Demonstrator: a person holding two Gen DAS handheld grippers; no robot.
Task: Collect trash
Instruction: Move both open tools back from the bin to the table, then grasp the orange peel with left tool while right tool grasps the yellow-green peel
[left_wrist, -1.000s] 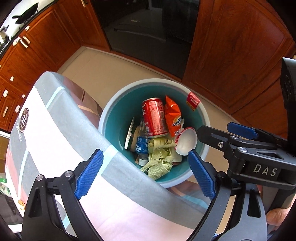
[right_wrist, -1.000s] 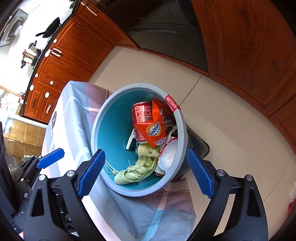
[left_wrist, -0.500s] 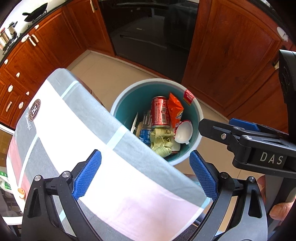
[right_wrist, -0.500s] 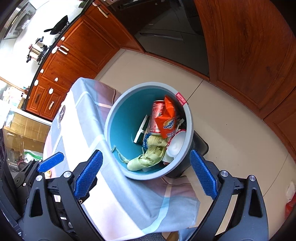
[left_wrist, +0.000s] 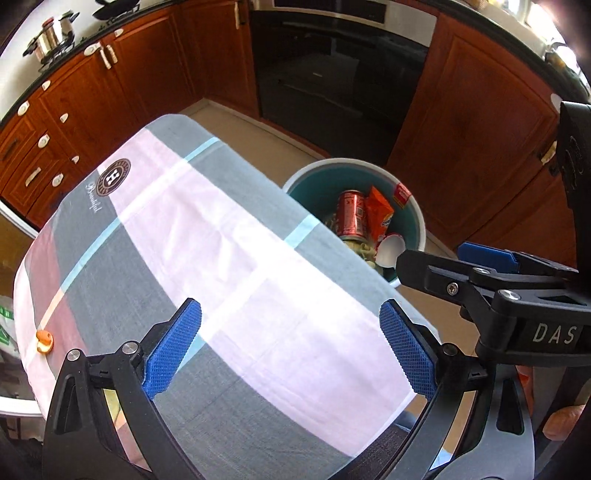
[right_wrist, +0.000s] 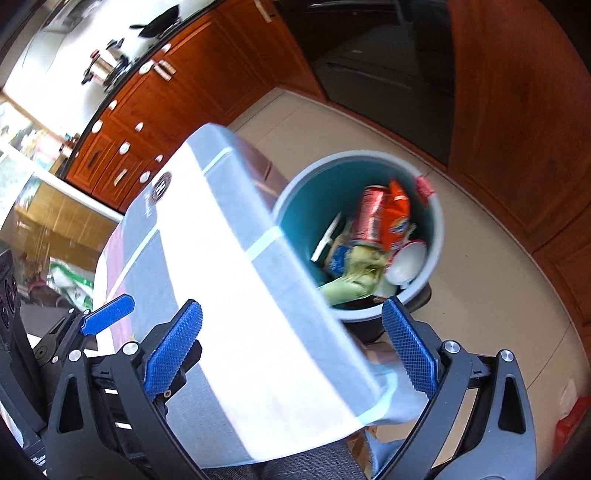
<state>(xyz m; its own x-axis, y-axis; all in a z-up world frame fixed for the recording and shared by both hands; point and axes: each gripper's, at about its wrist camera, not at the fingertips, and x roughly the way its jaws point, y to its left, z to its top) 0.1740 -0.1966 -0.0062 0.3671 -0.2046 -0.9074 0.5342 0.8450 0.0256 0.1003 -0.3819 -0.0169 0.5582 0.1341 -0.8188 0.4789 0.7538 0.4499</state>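
Trash (right_wrist: 373, 229) is sitting in the bin (right_wrist: 437, 236) on the floor beside the tabletop (left_wrist: 229, 258), and I am holding my left gripper (left_wrist: 291, 347) wide and empty, right gripper (right_wrist: 291, 347) opening empty, scanning for leftover scraps.

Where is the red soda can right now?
The red soda can lies inside the teal bin on the floor, beside an orange snack packet, just past the tablecloth's edge.

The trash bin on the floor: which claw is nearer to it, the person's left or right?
Right. The right claw hangs at the table corner just beside the trash bin, its jaws opening and empty. The left claw sits further over the tablecloth, open, with the right claw between it and the bin.
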